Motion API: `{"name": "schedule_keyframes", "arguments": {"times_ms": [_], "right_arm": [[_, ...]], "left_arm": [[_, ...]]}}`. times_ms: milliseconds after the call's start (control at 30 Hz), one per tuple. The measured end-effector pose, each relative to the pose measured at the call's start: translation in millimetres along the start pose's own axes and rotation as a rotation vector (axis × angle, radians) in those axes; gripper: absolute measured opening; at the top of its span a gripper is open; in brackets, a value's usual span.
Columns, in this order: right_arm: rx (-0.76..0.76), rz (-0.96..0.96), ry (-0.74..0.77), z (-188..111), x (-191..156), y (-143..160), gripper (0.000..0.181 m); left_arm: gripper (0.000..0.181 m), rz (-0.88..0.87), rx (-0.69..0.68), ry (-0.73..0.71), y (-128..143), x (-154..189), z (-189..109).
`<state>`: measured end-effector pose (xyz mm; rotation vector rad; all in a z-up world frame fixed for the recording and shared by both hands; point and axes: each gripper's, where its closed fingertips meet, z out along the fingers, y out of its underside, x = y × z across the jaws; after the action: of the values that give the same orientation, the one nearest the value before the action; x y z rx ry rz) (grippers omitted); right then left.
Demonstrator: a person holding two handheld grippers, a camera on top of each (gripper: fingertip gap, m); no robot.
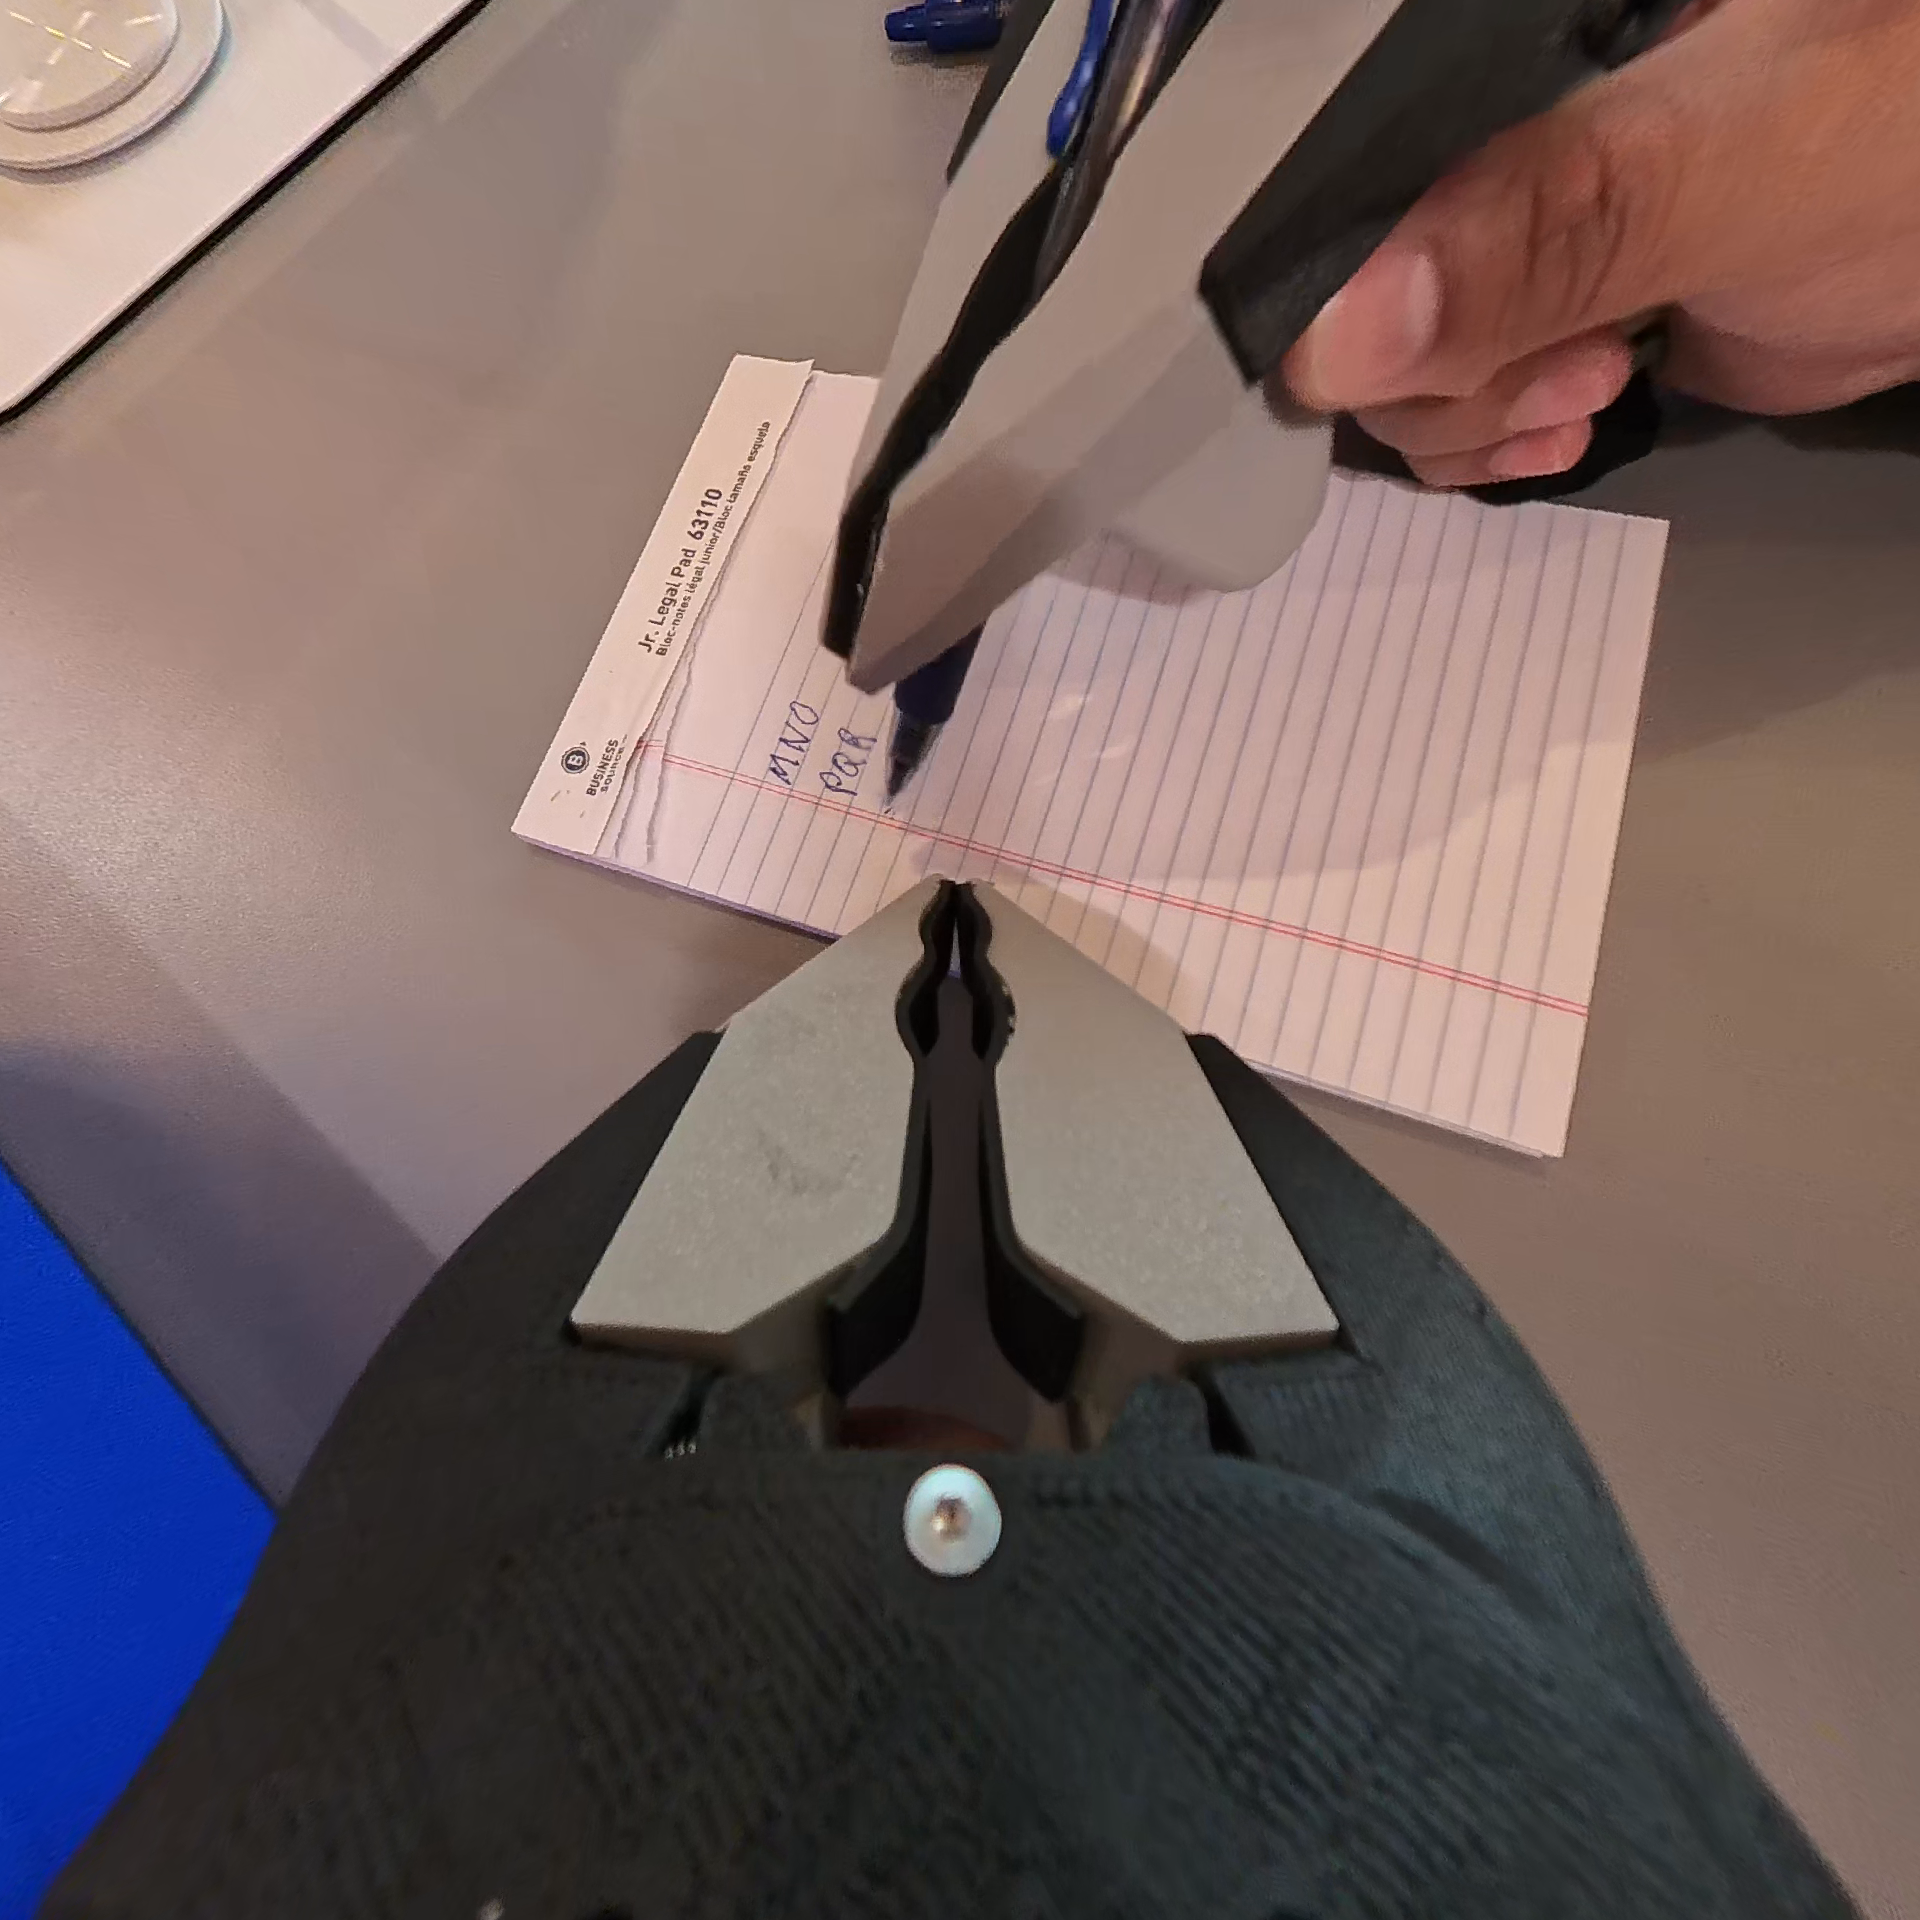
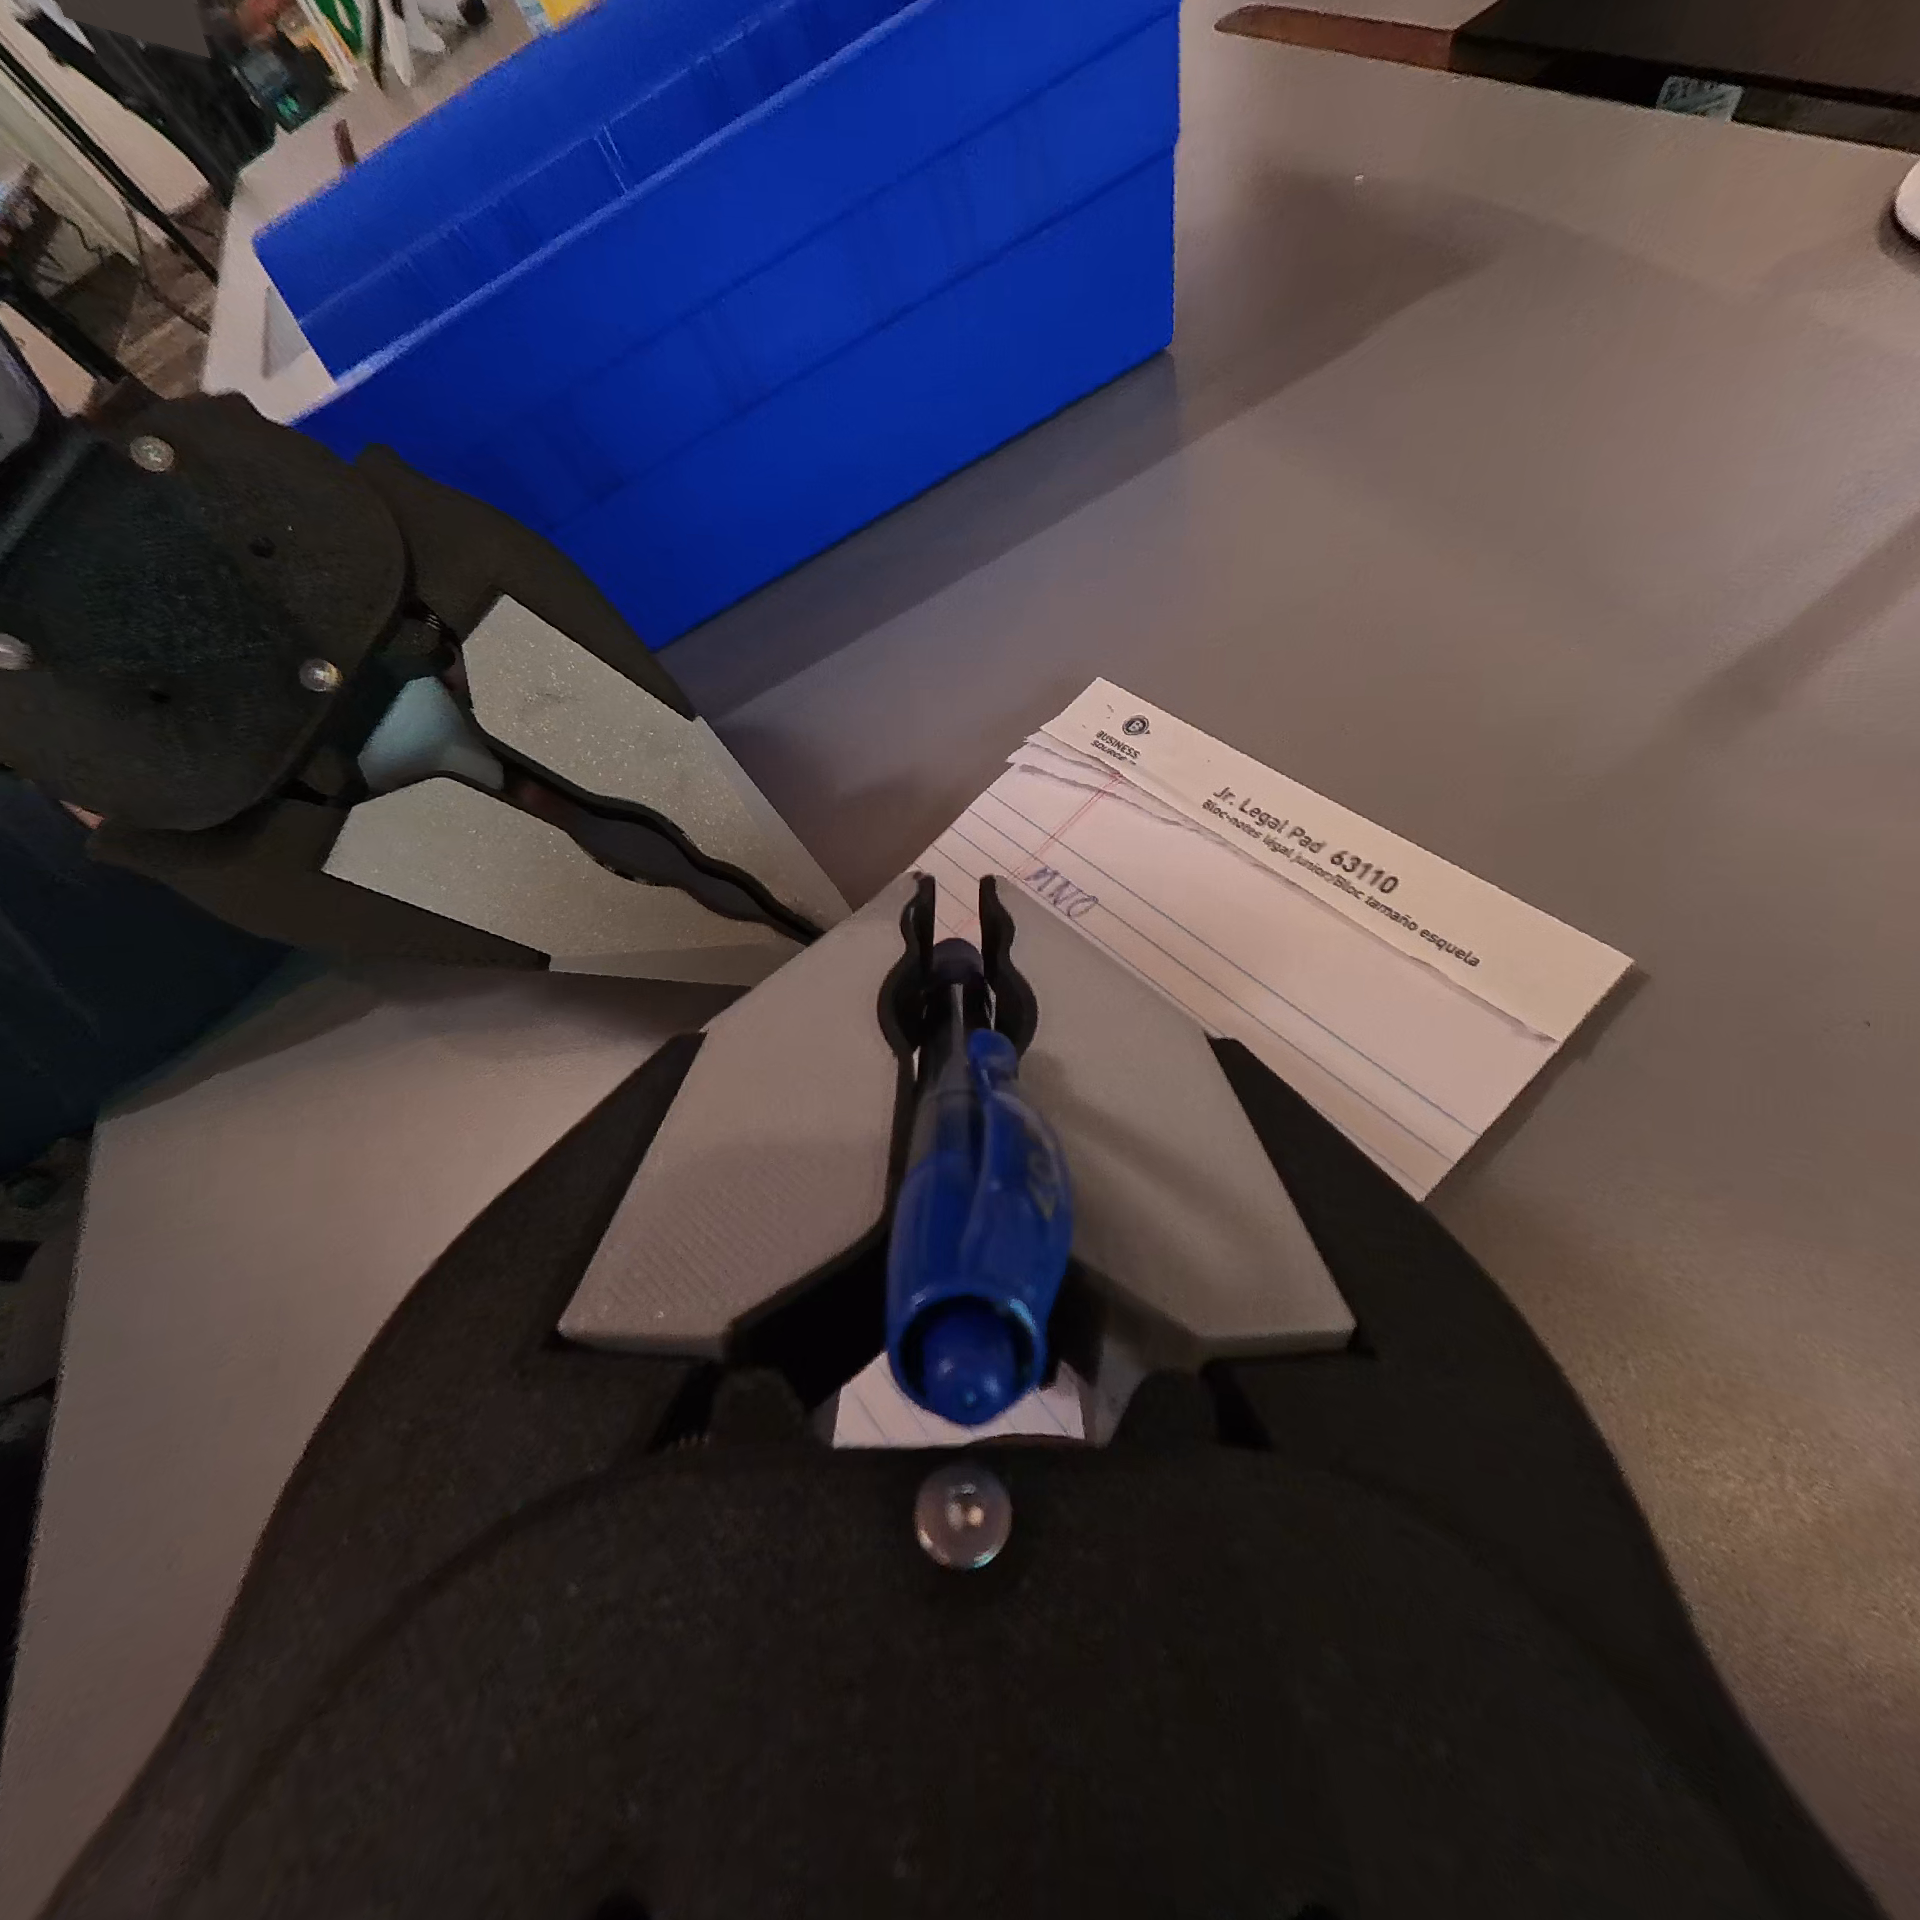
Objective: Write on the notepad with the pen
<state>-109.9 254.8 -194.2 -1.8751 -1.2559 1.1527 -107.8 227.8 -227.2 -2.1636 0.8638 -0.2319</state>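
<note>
A white lined notepad lies flat on the grey table, with two short rows of blue handwriting near its top. It also shows in the right wrist view. My right gripper is shut on a blue pen and holds it steeply, with the tip touching the paper beside the second row. In the right wrist view the pen runs between the closed fingers of the right gripper. My left gripper is shut and empty, its tips pressing on the pad's near edge. It also shows in the right wrist view.
A blue plastic bin stands on the table beyond the pad in the right wrist view. A white round device sits on a pale mat at the far left. A blue pen cap lies at the far edge. A hand holds the right gripper. Some 4 cm of space lies between my two pairs of fingers.
</note>
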Motion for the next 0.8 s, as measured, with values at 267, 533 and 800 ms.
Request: {"name": "schedule_keyframes", "arguments": {"times_ms": [267, 533, 800], "right_arm": [[0.148, 0.05, -0.16, -27.5, -15.5, -24.2, 0.005], [0.23, -0.035, -0.431, -58.1, -60.5, -39.5, 0.005], [0.217, -0.09, -0.531, -63.0, -81.4, -35.7, 0.005]], "left_arm": [[0.0, 0.003, 0.011, 0.019, -2.2, 2.4, -0.5], [0.003, -0.05, 0.238, 0.286, -40.1, 40.0, -23.1], [0.02, -0.081, 0.371, 0.432, -61.8, 56.9, -46.4]]}}
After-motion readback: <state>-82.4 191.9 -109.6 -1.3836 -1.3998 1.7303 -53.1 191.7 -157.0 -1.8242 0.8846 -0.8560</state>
